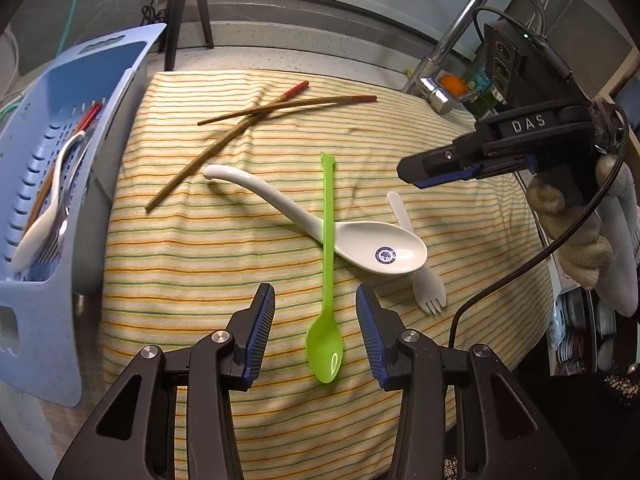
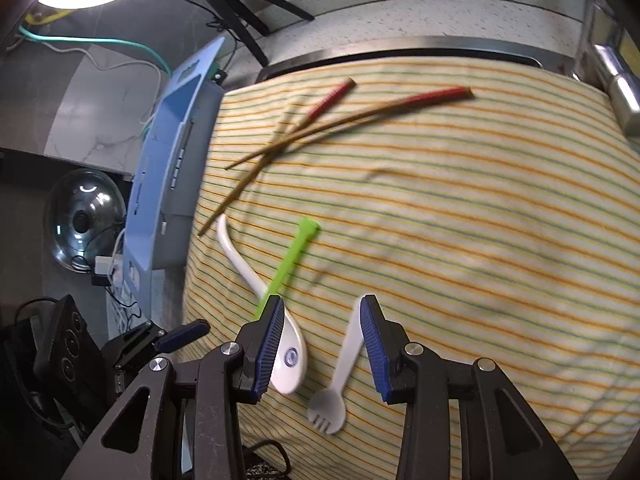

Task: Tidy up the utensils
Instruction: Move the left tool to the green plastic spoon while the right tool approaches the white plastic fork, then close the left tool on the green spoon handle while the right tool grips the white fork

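Striped cloth (image 1: 208,264) w/ green spoon (image 1: 326,344) btwn open left gripper (image 1: 316,330) jaws

Striped cloth (image 2: 500,240) lies bare toward the faucet (image 1: 460,40); the blue basket (image 1: 60,160) walls the opposite edge.

A striped cloth (image 1: 248,248) covers the surface. On it lie two crossed chopsticks (image 1: 256,114), a white ceramic spoon (image 1: 372,246), a white spork (image 1: 424,280) and a green spoon (image 1: 326,336), whose handle rests across the ceramic spoon's handle.
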`<action>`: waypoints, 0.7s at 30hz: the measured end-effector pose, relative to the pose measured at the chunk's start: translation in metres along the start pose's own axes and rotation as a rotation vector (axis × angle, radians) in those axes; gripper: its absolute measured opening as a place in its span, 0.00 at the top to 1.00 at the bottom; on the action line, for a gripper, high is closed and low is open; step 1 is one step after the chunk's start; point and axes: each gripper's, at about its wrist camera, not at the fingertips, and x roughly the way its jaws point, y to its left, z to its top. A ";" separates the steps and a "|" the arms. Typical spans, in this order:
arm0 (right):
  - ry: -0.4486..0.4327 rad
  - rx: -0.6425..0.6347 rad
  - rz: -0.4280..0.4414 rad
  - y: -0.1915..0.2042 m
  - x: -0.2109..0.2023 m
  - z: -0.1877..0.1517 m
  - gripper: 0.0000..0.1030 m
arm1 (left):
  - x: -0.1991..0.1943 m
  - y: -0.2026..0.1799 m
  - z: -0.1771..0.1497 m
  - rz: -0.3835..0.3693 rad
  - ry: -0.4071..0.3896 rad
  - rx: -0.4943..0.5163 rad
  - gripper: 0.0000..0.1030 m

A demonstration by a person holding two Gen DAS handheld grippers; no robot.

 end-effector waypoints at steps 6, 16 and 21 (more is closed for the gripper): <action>0.015 0.023 -0.042 -0.003 0.004 -0.020 0.65 | 0.010 -0.005 0.010 -0.013 0.027 0.042 0.61; 0.016 0.075 -0.079 -0.002 0.013 -0.037 0.73 | 0.040 -0.018 0.019 -0.032 0.163 0.181 0.71; 0.018 0.091 -0.139 -0.001 0.023 -0.043 0.82 | 0.045 -0.017 0.025 -0.042 0.182 0.212 0.86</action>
